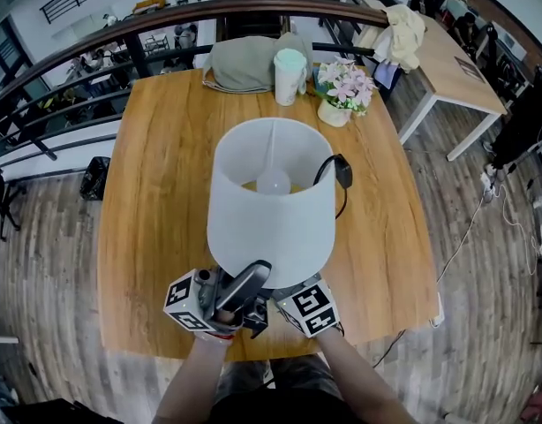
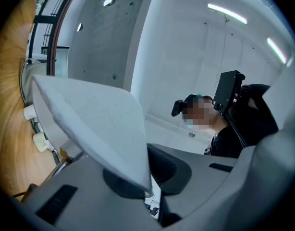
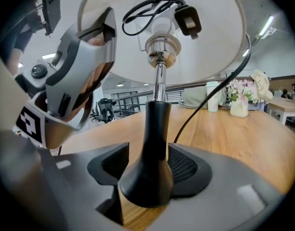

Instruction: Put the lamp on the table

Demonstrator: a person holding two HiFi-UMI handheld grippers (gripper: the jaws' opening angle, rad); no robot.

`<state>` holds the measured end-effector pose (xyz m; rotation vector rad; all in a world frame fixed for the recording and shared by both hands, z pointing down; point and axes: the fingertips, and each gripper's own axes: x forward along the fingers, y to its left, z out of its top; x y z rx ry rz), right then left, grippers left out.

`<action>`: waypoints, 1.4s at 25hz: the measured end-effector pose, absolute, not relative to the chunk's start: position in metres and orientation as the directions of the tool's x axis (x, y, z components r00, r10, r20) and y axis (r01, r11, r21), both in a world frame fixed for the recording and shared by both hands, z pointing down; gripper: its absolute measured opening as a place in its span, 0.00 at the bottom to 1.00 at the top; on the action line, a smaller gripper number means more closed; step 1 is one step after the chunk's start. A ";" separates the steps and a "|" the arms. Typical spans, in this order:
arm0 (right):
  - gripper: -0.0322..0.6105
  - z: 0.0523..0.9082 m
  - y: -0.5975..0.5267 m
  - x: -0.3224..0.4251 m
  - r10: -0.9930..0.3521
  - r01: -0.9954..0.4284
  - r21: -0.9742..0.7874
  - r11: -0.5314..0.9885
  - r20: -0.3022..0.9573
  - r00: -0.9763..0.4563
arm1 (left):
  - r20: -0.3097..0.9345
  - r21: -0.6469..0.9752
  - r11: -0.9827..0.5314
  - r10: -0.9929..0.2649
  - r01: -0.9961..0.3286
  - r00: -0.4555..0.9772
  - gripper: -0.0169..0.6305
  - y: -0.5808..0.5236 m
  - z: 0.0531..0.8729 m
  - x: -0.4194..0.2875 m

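Observation:
A lamp with a white shade [image 1: 271,201] stands on the wooden table [image 1: 156,193] near its front edge; its bulb [image 1: 274,182] shows from above. My left gripper [image 1: 244,291] is shut on the shade's lower rim [image 2: 94,124], which runs down between its jaws [image 2: 147,186]. The black lamp base [image 3: 152,129] rests on the table [image 3: 234,134] between the jaws of my right gripper [image 3: 147,170], which stand open around it with a gap at the pads. The shade hides the right jaws in the head view; only its marker cube [image 1: 308,308] shows. The black cord and plug [image 3: 187,20] hang over the shade.
At the table's far edge stand a flower pot [image 1: 344,91], a pale green lidded cup [image 1: 289,76] and a grey bag [image 1: 244,63]. A dark railing [image 1: 121,34] curves behind them. A second table [image 1: 456,60] with a cloth [image 1: 399,29] is at the right.

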<state>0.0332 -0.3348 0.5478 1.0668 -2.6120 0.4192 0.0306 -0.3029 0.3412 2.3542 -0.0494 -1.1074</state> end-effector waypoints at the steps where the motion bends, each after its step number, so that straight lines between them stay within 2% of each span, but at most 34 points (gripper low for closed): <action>1: 0.44 0.547 -0.332 0.035 -0.632 -0.716 -0.157 0.680 0.371 -0.681 | -0.704 0.479 -0.857 -0.247 0.188 0.665 0.03 -0.301 0.342 0.031; 12: 0.43 0.527 -0.305 0.047 -0.703 -0.771 -0.153 0.618 0.330 -0.630 | -0.697 0.492 -0.846 -0.242 0.205 0.675 0.03 -0.280 0.352 0.027; 14: 0.31 0.525 -0.300 0.049 -0.713 -0.780 -0.143 0.609 0.331 -0.618 | -0.693 0.492 -0.846 -0.236 0.207 0.681 0.03 -0.276 0.353 0.027; 16: 0.24 0.524 -0.294 0.052 -0.723 -0.790 -0.137 0.597 0.334 -0.605 | -0.688 0.489 -0.847 -0.230 0.206 0.688 0.03 -0.271 0.354 0.030; 19: 0.06 0.516 -0.285 0.057 -0.749 -0.810 -0.128 0.573 0.320 -0.580 | -0.679 0.484 -0.850 -0.215 0.208 0.702 0.04 -0.262 0.356 0.034; 35: 0.06 0.495 -0.257 0.058 -0.783 -0.833 -0.084 0.547 0.302 -0.544 | -0.645 0.513 -0.833 -0.213 0.209 0.734 0.09 -0.237 0.372 0.035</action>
